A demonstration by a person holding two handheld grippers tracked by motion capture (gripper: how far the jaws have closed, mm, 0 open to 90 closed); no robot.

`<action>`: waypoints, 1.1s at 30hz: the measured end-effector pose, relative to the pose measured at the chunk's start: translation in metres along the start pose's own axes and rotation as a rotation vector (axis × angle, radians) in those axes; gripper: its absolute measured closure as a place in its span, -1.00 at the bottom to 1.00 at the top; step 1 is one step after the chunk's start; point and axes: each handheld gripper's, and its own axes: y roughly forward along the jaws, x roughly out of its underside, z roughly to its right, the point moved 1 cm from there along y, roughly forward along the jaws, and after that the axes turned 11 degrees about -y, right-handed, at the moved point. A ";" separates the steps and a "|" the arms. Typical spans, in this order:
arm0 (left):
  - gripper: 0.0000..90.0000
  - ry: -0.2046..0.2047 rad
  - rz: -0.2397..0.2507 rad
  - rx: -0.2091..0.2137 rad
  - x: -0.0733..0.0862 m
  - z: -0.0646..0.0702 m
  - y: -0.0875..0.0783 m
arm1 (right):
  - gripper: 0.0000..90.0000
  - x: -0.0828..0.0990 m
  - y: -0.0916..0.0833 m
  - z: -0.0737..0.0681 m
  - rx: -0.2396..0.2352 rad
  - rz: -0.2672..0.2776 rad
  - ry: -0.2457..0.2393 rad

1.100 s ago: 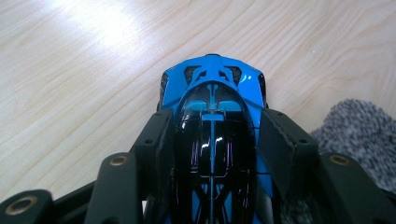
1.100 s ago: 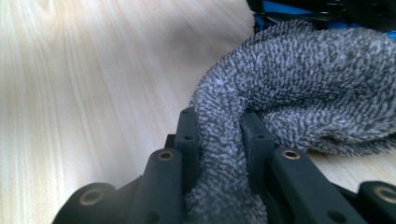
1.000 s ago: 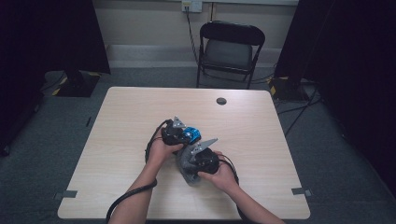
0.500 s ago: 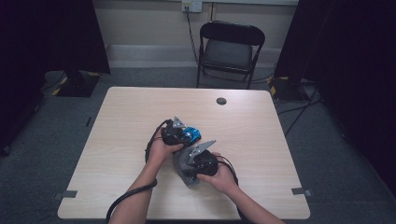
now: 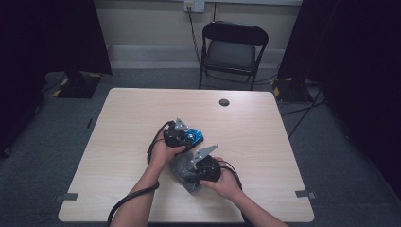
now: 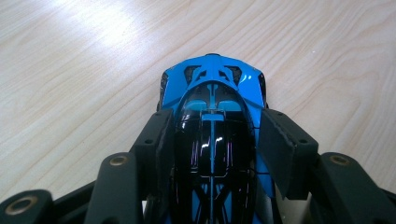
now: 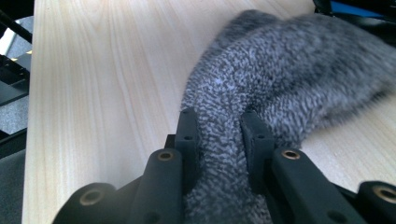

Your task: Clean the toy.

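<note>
A blue and black toy car [image 6: 212,84] stands on the wooden table [image 5: 127,118], near the middle [image 5: 196,136]. My left gripper [image 6: 212,135] straddles the car from behind, its pads against both flanks, shut on it. In the high view the left gripper [image 5: 188,137] is held by the left hand. Just in front of it lies a grey fuzzy cloth [image 7: 289,70], bunched up on the table [image 5: 182,172]. My right gripper [image 7: 217,126] is shut on a pinched fold of that cloth, and the right hand holds this gripper [image 5: 195,171] low over the table.
A small black round disc [image 5: 223,102] lies near the table's far edge. A black folding chair [image 5: 231,49] stands behind the table. Grey tape marks [image 5: 66,197] sit at the near corners. Cables trail from both grippers toward the near edge.
</note>
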 end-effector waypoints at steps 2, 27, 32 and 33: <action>0.03 -0.001 -0.002 0.003 0.000 0.000 0.000 | 0.62 0.001 -0.001 -0.001 -0.004 -0.002 -0.002; 0.03 0.000 0.006 -0.006 0.000 0.000 0.000 | 0.62 0.014 -0.049 0.022 0.066 0.032 0.036; 0.03 -0.002 -0.001 -0.006 0.000 0.000 0.000 | 0.62 0.018 -0.062 0.033 0.108 0.039 0.061; 0.03 -0.002 0.004 -0.007 0.000 0.000 0.000 | 0.62 0.019 -0.064 0.035 0.117 0.043 0.069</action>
